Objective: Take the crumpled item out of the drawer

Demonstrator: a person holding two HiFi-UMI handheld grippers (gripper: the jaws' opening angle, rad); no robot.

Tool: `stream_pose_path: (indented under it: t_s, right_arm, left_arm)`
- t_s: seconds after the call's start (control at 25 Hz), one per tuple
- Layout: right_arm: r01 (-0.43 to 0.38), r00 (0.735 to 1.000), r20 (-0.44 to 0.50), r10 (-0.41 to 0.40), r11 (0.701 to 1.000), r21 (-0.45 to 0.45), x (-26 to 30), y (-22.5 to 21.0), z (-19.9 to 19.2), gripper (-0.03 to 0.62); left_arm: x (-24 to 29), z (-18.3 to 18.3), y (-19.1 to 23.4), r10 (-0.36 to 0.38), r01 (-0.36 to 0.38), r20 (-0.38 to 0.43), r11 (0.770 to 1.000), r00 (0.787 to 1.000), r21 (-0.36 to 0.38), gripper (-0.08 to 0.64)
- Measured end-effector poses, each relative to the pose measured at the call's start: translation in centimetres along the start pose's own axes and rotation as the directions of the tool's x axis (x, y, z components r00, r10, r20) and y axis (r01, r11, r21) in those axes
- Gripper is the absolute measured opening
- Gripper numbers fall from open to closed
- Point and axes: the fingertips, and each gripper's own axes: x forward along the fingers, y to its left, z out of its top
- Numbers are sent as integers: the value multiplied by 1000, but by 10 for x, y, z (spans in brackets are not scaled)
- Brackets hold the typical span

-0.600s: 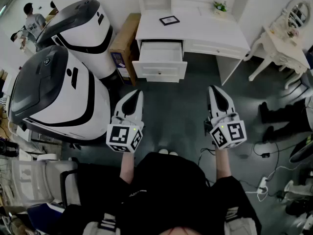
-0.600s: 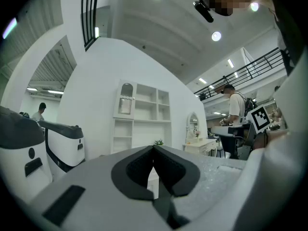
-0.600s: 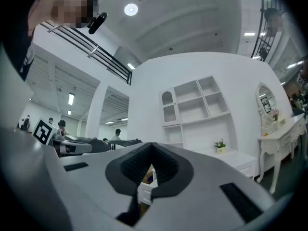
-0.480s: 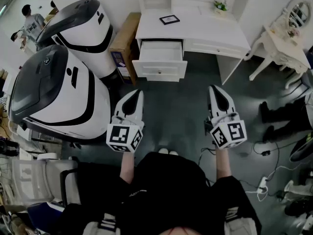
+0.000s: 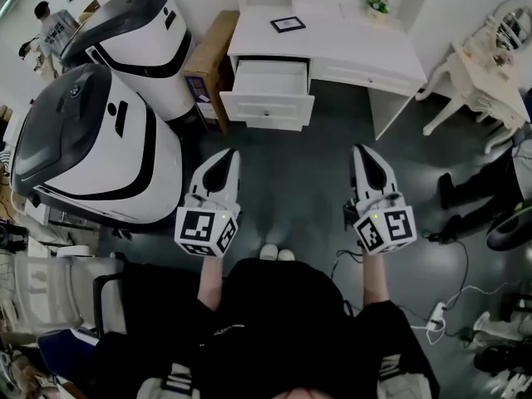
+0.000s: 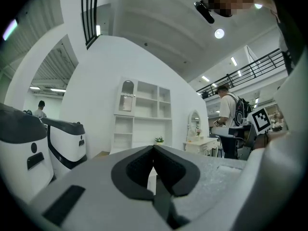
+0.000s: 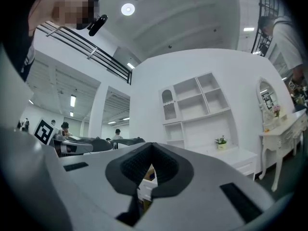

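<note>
Drawer (image 5: 266, 109): open, contents unclear.
Left tool (image 5: 229, 154): clenched, empty.
Right tool (image 5: 361, 150): clenched, empty.
Remaining: approach, grasp, lift out.

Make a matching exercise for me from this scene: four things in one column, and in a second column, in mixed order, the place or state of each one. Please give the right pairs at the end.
Things
1. drawer
2. picture frame
3. potted plant
4. right gripper

Places or states
A. toward the far right of the desk top
B. pulled out of the desk front
C. jaws together, nothing between them
D. on the desk top, just behind the drawer

Right pairs: 1-B, 2-D, 3-A, 4-C
</note>
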Motion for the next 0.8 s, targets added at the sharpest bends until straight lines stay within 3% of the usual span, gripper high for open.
stream_pose_path:
  t_s: [0.32, 0.8]
  right_arm:
    - [-29, 999, -16, 29, 1000, 5, 8, -7, -9, -8]
    - [-37, 998, -47, 39, 998, 46, 50, -32, -32, -8]
  left_arm:
    - [-3, -15, 0, 49, -49, -31, 999, 998, -18, -2]
    - [37, -25, 19, 63, -64, -60, 998, 996, -19, -2]
